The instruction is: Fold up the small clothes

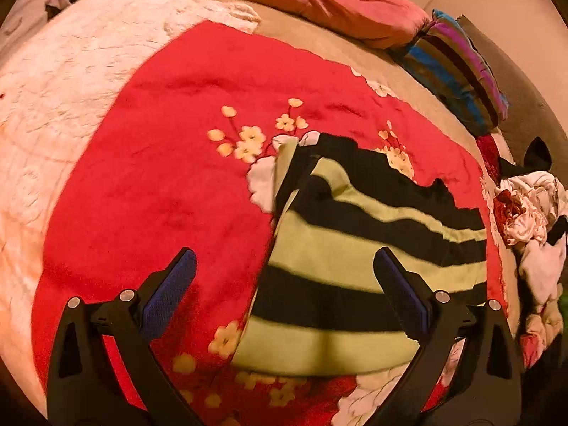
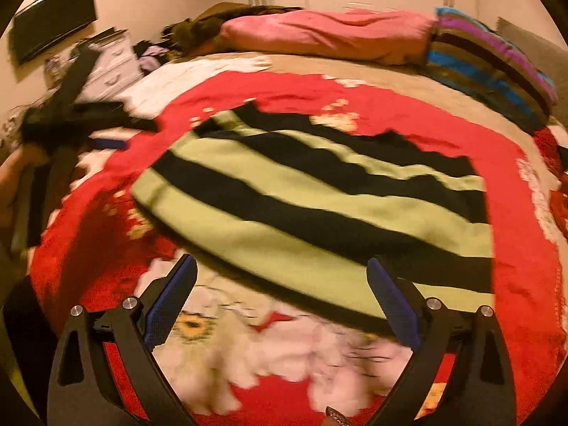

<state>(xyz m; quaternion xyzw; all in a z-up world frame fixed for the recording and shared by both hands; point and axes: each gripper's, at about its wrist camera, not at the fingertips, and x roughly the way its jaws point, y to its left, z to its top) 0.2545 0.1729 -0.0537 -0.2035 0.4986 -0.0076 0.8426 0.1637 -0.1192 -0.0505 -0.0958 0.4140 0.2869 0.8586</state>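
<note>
With both the left gripper (image 1: 284,284) and right gripper (image 2: 282,291) spread wide and holding nothing, we judge ourselves between folds: the green-and-black striped garment (image 2: 319,206) lies on the red floral blanket (image 1: 159,195), so next we must pinch an edge.

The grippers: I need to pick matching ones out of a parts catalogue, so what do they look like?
Both look alike. The left gripper and right gripper each have two black, angular plastic fingers with triangular cut-outs, round silver bolt heads at the joints, and textured blue pads on the inner faces. No cables, markings or sleeves show.
</note>
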